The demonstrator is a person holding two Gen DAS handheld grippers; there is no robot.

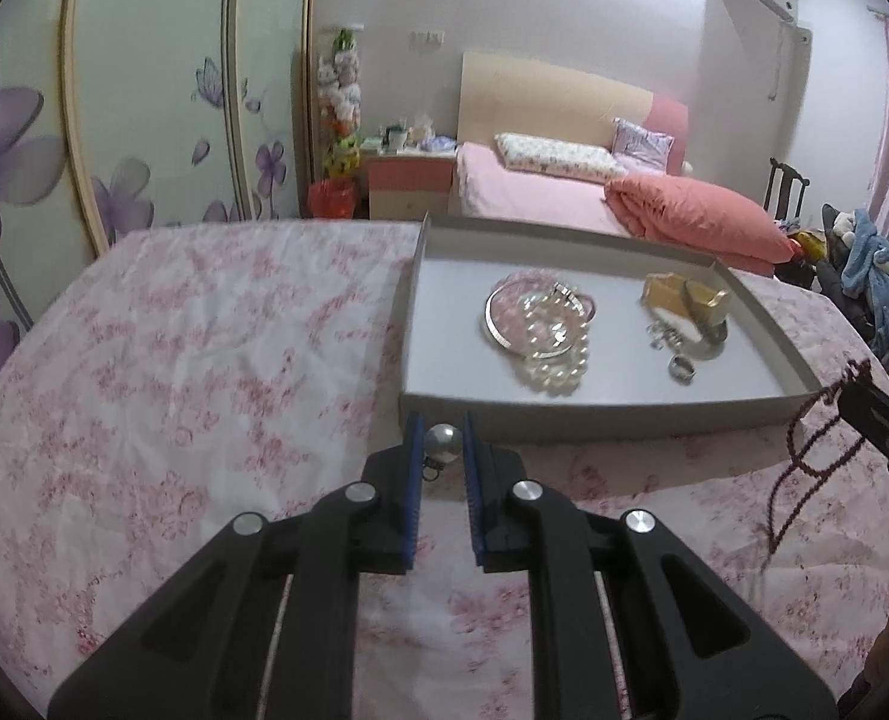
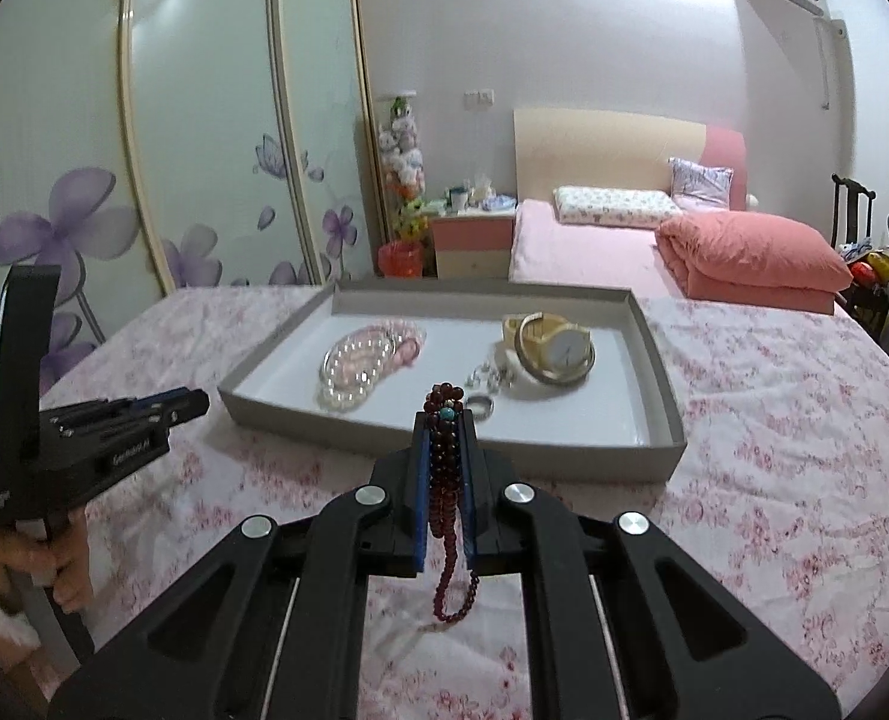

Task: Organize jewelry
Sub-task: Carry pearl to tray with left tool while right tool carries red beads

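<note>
The left gripper (image 1: 443, 441) clamps a pearl earring (image 1: 443, 443), its hook half hidden, just short of the grey tray (image 1: 594, 411). The right gripper (image 2: 444, 420) pinches dark red beads (image 2: 444, 468) before the tray, which holds pearl bracelets (image 2: 354, 363) and, farther in, a watch (image 2: 555, 348).

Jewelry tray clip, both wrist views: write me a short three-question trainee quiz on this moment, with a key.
1. True or false: the right gripper is shut on the dark red bead strand.
2. What does the left gripper hold? A) gold watch B) silver ball pendant C) ring
3. Fill in: the gold watch lies inside the grey ____.

Key:
1. True.
2. B, the silver ball pendant.
3. tray; the pearl bracelet and ring lie there too.
</note>
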